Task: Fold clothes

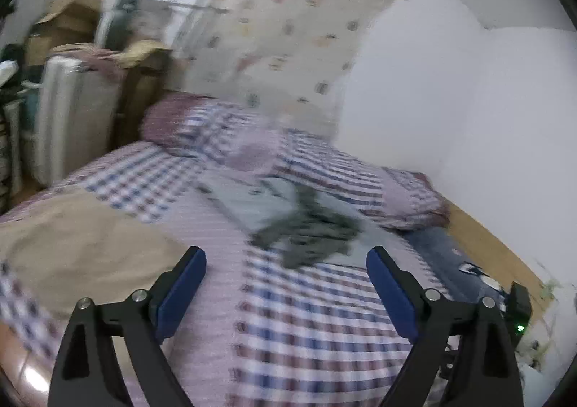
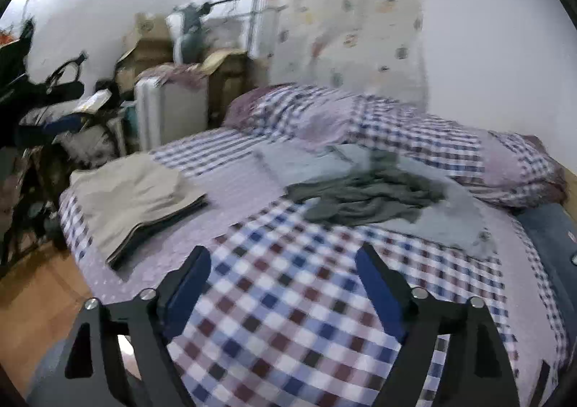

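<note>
While both the left tool (image 1: pixel 286 264) and right tool (image 2: pixel 283 261) hover spread and empty above the bed (image 2: pixel 288 298), the crumpled grey-green garment (image 2: pixel 364 199) lies atop a light-grey one (image 2: pixel 450 223), so a hasty pinch risks snagging both layers.

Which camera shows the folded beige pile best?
The right wrist view: the folded beige pile lies whole on the checked bedspread, its stacked edges visible. The left wrist view shows only a blurred part at its left edge.
</note>
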